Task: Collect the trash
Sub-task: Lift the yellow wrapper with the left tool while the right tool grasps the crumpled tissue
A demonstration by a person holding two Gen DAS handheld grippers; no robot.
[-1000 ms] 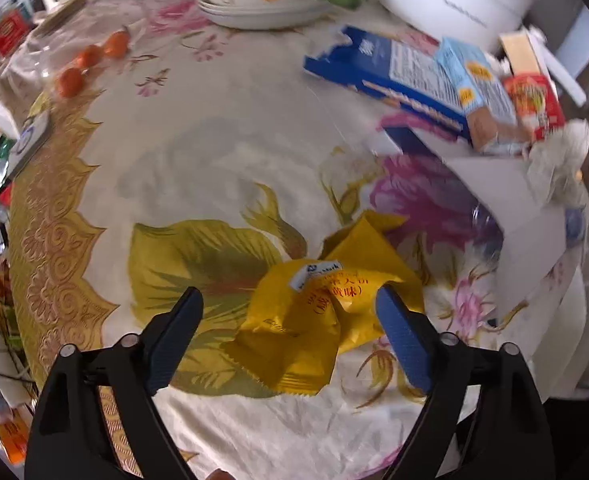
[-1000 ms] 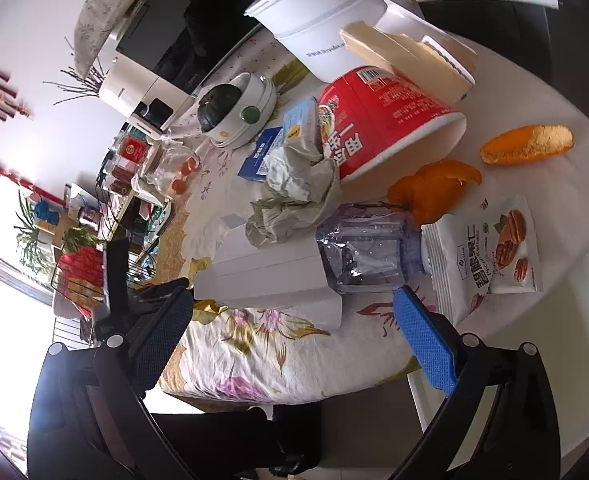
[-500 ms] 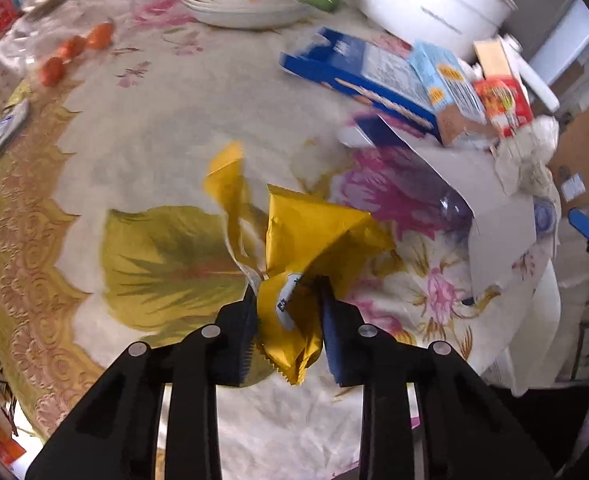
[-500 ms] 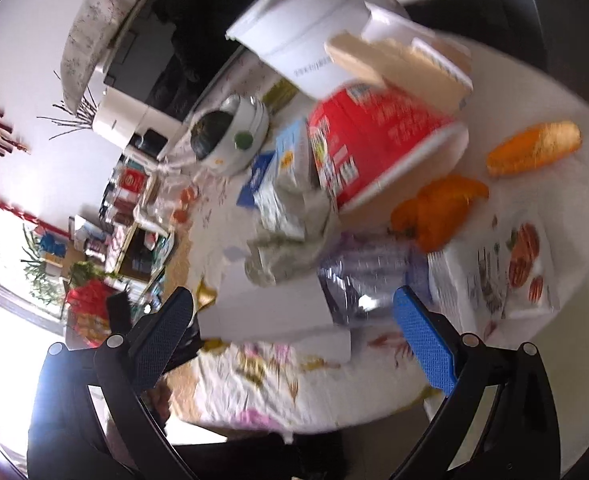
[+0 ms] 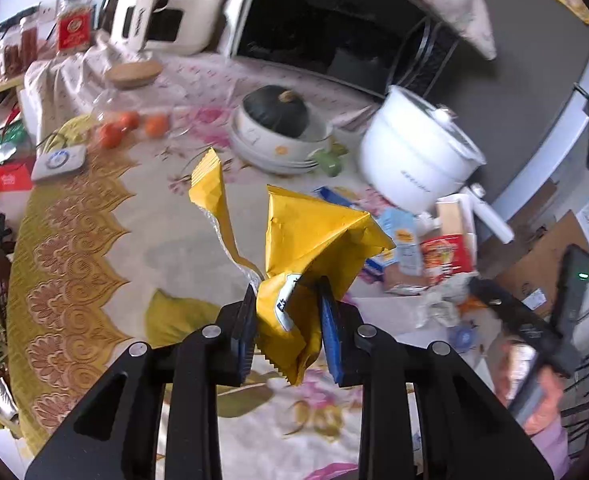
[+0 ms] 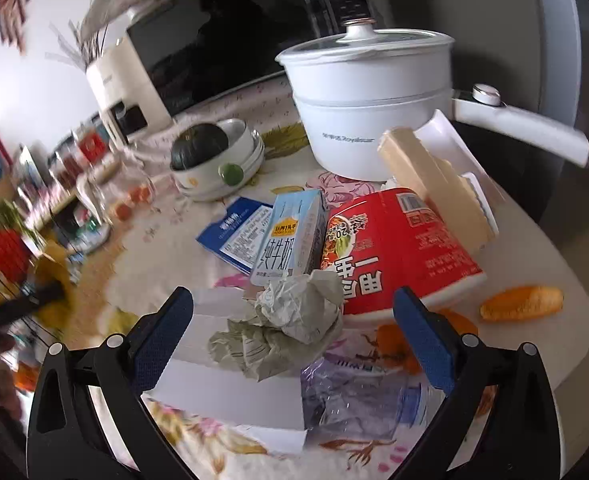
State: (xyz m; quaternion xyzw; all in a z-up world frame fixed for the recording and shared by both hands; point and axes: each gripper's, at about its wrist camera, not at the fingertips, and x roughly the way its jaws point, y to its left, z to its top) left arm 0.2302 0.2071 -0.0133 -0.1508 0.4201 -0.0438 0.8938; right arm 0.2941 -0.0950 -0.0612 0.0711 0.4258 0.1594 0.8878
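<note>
My left gripper (image 5: 288, 330) is shut on a crumpled yellow snack wrapper (image 5: 310, 240), which hangs lifted above the flowered tablecloth (image 5: 94, 264). My right gripper (image 6: 292, 340) stands open over a heap of trash. Between its fingers lies crumpled grey paper (image 6: 290, 320) on a white box (image 6: 218, 384). Behind that are a milk carton (image 6: 286, 240), a flattened blue box (image 6: 232, 234) and a red instant-noodle cup (image 6: 398, 248) on its side. A crushed clear plastic bottle (image 6: 358, 396) lies near the right fingertip, with orange peel (image 6: 522, 304) further right.
A white electric pot (image 6: 358, 92) with a long handle stands at the back, beside a bowl holding a dark squash (image 6: 202, 148). Small oranges (image 5: 130, 126) sit far left. A person's hand (image 5: 542, 392) holds the other gripper at the table's right edge.
My left gripper closed on the yellow wrapper and lifted it off the table, tilting upward. The right gripper swung left over the trash heap, staying open.
</note>
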